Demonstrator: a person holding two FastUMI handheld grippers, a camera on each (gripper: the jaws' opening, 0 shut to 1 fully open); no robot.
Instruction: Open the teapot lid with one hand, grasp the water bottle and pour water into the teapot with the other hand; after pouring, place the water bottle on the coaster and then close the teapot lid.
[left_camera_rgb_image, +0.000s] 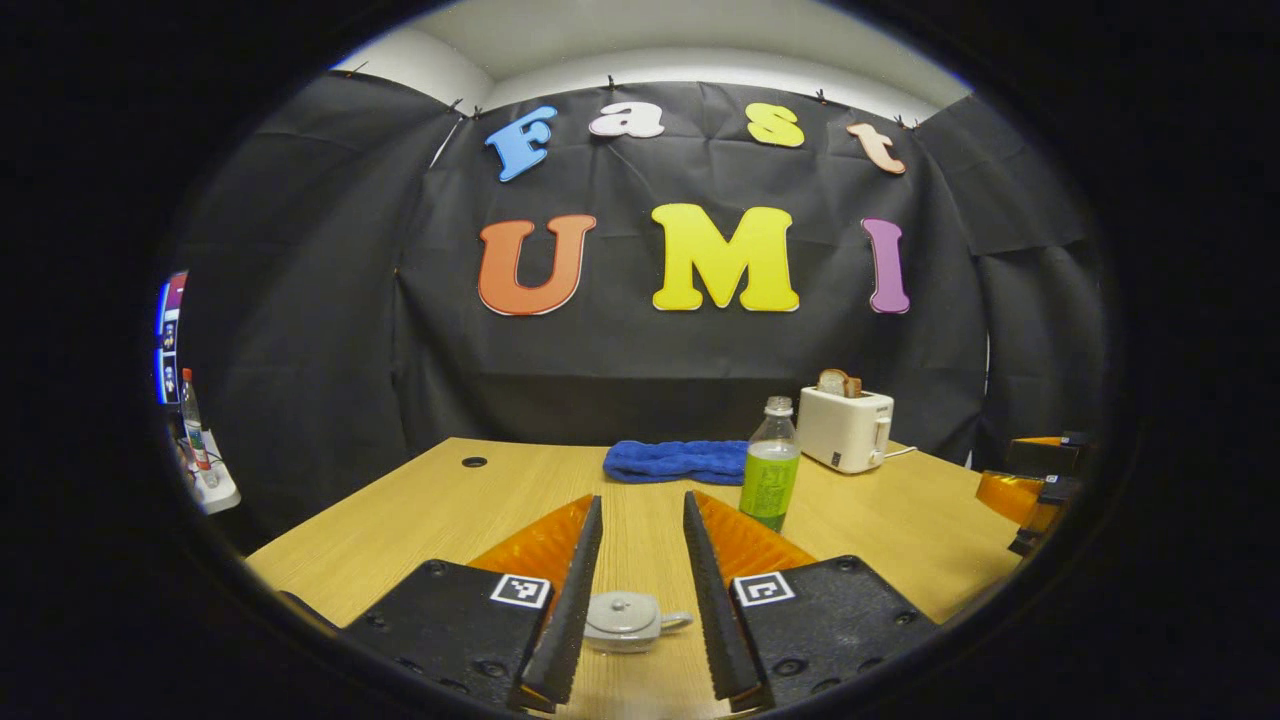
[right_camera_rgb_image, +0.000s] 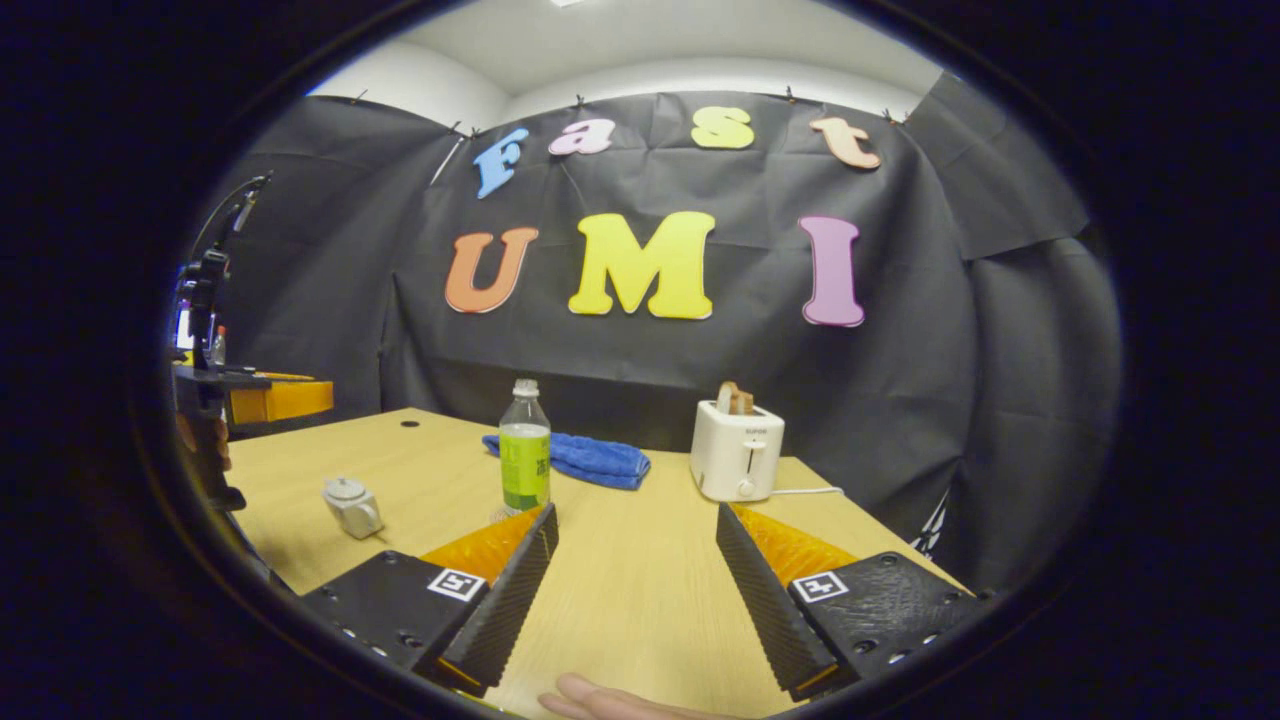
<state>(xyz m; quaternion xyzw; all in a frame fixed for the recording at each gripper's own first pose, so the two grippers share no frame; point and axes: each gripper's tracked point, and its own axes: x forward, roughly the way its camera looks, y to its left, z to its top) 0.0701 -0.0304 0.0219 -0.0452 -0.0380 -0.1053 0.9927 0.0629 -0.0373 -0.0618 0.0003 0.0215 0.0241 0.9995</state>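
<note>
Fingers of your left gripper (left_camera_rgb_image: 643, 590) are spread apart and empty, and the small grey teapot (left_camera_rgb_image: 625, 618) sits low between them in the left gripper view, lid on. That framing suits a descent onto the lid knob, so judge this hand as the one set to lift the lid. Fingers of your right gripper (right_camera_rgb_image: 636, 590) are likewise parted and grasp nothing; the green-labelled water bottle (right_camera_rgb_image: 525, 452) stands upright ahead and to their left, well apart from them, cap on. In the right gripper view the teapot (right_camera_rgb_image: 351, 507) rests on the counter (right_camera_rgb_image: 640, 590) left of the bottle, clear of it, leaving room to tilt and pour. No step of the task appears done.

The counter is pale wood grain, with a blue towel (right_camera_rgb_image: 592, 458) and a white toaster (right_camera_rgb_image: 738, 450) holding bread near its far edge. Black cloth walls close the booth. A coaster cannot be identified in either view.
</note>
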